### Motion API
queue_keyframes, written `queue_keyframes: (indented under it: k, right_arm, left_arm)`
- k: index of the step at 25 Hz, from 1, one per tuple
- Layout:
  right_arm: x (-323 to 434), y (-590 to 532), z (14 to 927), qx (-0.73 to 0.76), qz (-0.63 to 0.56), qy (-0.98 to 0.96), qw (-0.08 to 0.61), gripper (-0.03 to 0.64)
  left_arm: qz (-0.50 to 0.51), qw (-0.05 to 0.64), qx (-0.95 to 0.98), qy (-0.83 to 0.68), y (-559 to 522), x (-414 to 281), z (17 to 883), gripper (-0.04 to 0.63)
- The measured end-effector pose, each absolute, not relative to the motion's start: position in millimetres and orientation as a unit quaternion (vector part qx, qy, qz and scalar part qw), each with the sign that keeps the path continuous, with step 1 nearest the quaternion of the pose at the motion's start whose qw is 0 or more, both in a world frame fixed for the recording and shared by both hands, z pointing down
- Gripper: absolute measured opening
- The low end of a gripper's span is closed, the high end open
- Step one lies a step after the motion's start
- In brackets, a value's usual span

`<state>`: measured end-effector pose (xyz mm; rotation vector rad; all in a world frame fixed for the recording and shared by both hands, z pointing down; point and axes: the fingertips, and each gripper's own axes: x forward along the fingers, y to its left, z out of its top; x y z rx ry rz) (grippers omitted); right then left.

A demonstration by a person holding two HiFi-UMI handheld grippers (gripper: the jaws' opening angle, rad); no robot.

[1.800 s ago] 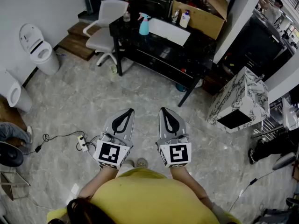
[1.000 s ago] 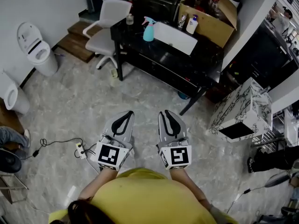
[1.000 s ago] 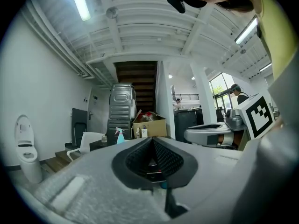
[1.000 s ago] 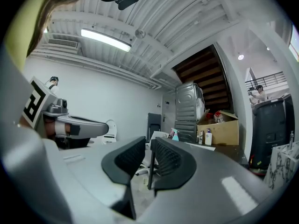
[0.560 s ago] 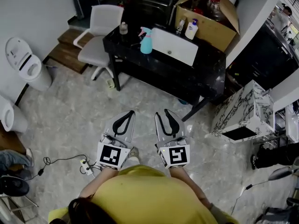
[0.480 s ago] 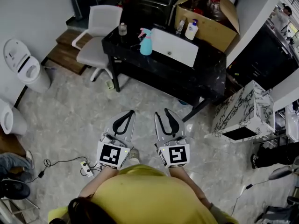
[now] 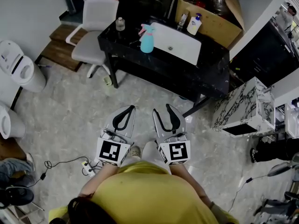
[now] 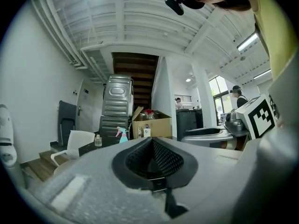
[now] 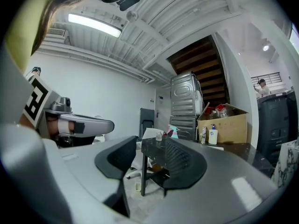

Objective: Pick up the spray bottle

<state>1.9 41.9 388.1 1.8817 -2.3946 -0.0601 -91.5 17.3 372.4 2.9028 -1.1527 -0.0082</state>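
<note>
A teal spray bottle (image 7: 147, 38) with a pink trigger stands upright on a black table (image 7: 154, 66), beside a white basin (image 7: 177, 43). It shows small and far off in the left gripper view (image 8: 122, 134) and in the right gripper view (image 9: 173, 131). Both grippers are held level over the floor, well short of the table. My left gripper (image 7: 129, 108) is shut and empty, its tips meeting (image 8: 152, 139). The jaws of my right gripper (image 7: 163, 108) have just been opening. They stand apart with nothing between them, and the table leg shows through the gap (image 9: 149, 146).
On the table a small glass bottle (image 7: 120, 24) stands left of the sprayer. A cardboard box (image 7: 212, 15) with bottles sits at the back right. A white chair (image 7: 93, 36) stands left of the table, a marble-patterned cabinet (image 7: 240, 108) right of it. A power strip (image 7: 86, 169) lies on the floor.
Both grippers and the person have come closer to the black table. The right gripper's jaws have parted. The left gripper's jaws stay together.
</note>
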Motion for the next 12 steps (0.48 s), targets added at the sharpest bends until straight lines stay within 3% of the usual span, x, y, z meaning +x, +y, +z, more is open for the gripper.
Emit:
queue_keyframes:
  k: [12]
  right_arm:
    - [25, -57, 401, 0.599, -0.019, -0.799, 0.048, 0.223]
  left_arm:
    - [-0.011, 0.014, 0.924, -0.383, -69, -68, 387, 0.006]
